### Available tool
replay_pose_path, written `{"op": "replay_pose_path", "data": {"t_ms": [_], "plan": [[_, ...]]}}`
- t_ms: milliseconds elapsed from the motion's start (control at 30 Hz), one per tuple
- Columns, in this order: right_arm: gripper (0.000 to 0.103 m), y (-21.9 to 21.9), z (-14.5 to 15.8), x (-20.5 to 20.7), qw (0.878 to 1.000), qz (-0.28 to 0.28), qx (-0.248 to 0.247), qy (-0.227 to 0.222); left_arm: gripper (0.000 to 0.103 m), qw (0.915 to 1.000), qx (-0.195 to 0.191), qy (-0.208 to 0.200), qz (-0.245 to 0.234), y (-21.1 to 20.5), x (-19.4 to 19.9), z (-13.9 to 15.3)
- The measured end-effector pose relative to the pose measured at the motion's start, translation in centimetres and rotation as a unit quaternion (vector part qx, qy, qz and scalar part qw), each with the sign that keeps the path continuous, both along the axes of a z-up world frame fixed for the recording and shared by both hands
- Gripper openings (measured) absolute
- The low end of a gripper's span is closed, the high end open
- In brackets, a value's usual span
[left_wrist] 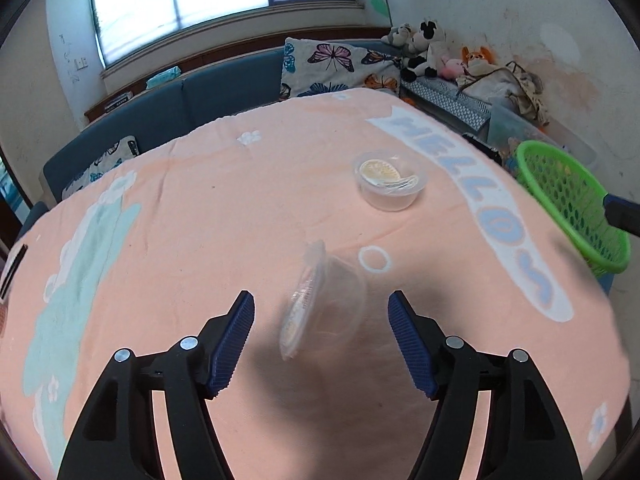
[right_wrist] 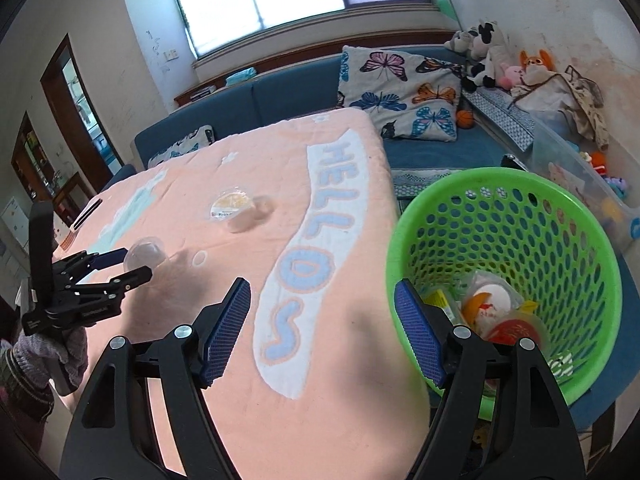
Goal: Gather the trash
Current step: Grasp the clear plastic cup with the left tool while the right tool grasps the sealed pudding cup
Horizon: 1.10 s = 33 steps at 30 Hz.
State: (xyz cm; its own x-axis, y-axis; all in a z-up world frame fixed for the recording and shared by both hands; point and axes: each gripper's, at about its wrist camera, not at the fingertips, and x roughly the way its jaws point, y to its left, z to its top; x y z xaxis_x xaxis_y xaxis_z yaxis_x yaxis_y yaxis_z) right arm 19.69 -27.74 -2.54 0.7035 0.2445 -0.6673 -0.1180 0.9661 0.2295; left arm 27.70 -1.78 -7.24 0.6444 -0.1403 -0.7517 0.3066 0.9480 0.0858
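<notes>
A: Where is the tipped clear cup [left_wrist: 324,304] sitting?

B: It is lying on its side on the peach-covered surface [left_wrist: 192,216], right between the spread fingers of the left claw [left_wrist: 321,338], which is standing wide and gripping nothing. A second cup [left_wrist: 390,179], upright with a yellow lid, is resting farther off to the right.

A: How is it going to handle?

B: I am guessing very light, thin and springy, so it is likely to buckle or squirt out if pinched hard. The peeled lid [left_wrist: 298,312] is looking floppy, so I am favouring the stiffer rim.

A: And the right claw [right_wrist: 322,330]?

B: It is hanging wide and empty too, straddling the near rim of the green basket [right_wrist: 520,184], where other wrappers are already lying
</notes>
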Motion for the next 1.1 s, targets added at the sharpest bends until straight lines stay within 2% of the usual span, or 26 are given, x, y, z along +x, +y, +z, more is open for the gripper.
{"op": "replay_pose_path", "data": {"t_ms": [200,300,433,567,1100], "plan": [[0.074,1.3,-0.3,1.0,1.000,0.012,-0.002,0.006,0.067,0.9999,0.011,0.008,-0.007,-0.2,1.0,-1.0],[0.074,2.2,-0.5,1.7,1.000,0.020,-0.003,0.010,0.062,0.9998,0.016,0.010,-0.010,-0.3,1.2,-1.6],[0.074,3.2,-0.8,2.4,0.999,0.030,-0.005,0.014,0.055,0.9999,0.010,0.012,-0.007,-0.2,1.7,-1.8],[0.074,4.1,-1.0,3.0,0.999,0.039,-0.007,0.016,0.039,0.9999,-0.001,0.010,-0.010,0.0,1.8,-1.8],[0.074,8.6,-2.4,7.1,0.996,0.079,-0.017,0.028,0.036,0.9995,-0.032,-0.004,0.002,2.5,0.1,0.4]]}}
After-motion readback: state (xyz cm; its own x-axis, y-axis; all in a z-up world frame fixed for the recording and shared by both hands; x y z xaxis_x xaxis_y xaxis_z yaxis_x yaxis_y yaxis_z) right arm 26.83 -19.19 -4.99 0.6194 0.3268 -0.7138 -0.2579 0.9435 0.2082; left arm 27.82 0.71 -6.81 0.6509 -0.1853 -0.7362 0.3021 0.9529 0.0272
